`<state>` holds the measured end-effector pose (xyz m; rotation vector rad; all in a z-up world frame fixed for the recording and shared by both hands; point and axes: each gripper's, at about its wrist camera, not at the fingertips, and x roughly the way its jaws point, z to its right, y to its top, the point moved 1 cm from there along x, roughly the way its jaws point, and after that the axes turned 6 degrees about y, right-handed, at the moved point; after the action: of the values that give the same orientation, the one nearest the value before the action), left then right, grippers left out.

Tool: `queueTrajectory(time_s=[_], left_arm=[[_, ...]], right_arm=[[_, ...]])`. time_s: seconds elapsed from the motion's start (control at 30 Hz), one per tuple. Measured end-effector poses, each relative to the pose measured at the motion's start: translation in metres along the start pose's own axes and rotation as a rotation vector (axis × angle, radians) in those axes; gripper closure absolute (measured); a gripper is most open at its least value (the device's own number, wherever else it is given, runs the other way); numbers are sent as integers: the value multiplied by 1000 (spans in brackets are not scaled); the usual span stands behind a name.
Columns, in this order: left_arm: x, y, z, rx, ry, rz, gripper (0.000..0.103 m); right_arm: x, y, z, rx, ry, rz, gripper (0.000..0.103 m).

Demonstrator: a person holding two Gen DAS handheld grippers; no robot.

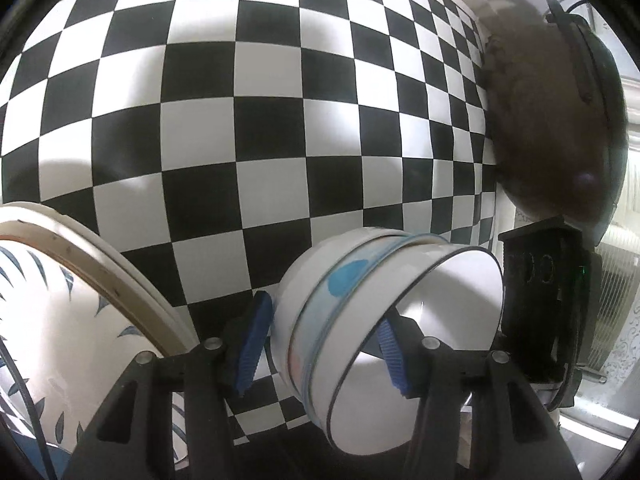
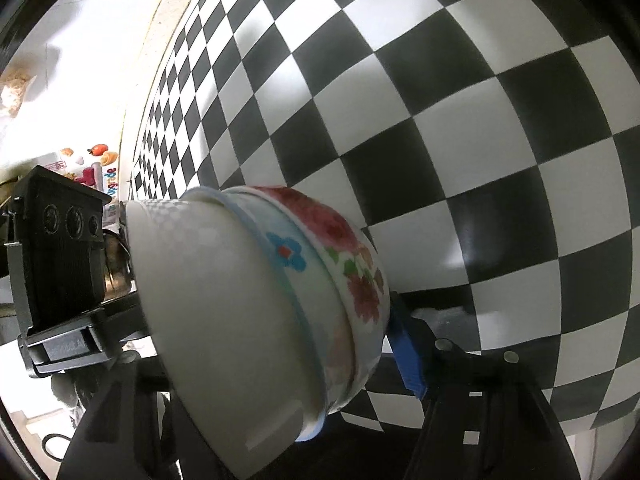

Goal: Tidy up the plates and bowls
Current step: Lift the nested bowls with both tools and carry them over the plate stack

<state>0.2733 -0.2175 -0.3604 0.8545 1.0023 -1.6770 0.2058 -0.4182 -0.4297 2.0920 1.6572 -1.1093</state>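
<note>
A stack of three nested bowls (image 1: 344,280) sits between both grippers over the checkered cloth (image 1: 240,120). A red-flowered bowl (image 2: 356,264) is outermost, a blue-flowered bowl (image 2: 288,252) is in the middle, and a white bowl (image 2: 208,300) is innermost. My left gripper (image 1: 322,308) is shut on one side of the stack: one blue pad (image 1: 254,340) lies against the outer bowl, the other (image 1: 394,360) is inside the white bowl. My right gripper (image 2: 264,344) clamps the opposite side. Its right pad (image 2: 408,360) presses the flowered wall; its left finger is hidden behind the white bowl.
A large plate with blue leaf marks (image 1: 60,340) lies on a beige-rimmed dish (image 1: 120,280) at the lower left. A dark brown pan with a black lid (image 1: 560,100) stands at the right. A metal pot (image 2: 116,268) and coloured stickers (image 2: 100,160) sit beyond the cloth's left edge.
</note>
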Motion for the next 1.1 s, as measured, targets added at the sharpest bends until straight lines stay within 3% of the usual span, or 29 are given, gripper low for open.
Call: queueTrajectory(time_s=[0.27,0.67,1.1], left_arm=[[-10,-6,0,-4,6,21,55],[-66,-15,-11,-9,5,85,55],[-114,-36,-87,-127,19,157,55]], right_arm=[[-1,-3,-17,-42,-32,1,38],[-11,-7,-75,-121,-21,-9,38],[41,-6,-154,-247,-13,-97,39]])
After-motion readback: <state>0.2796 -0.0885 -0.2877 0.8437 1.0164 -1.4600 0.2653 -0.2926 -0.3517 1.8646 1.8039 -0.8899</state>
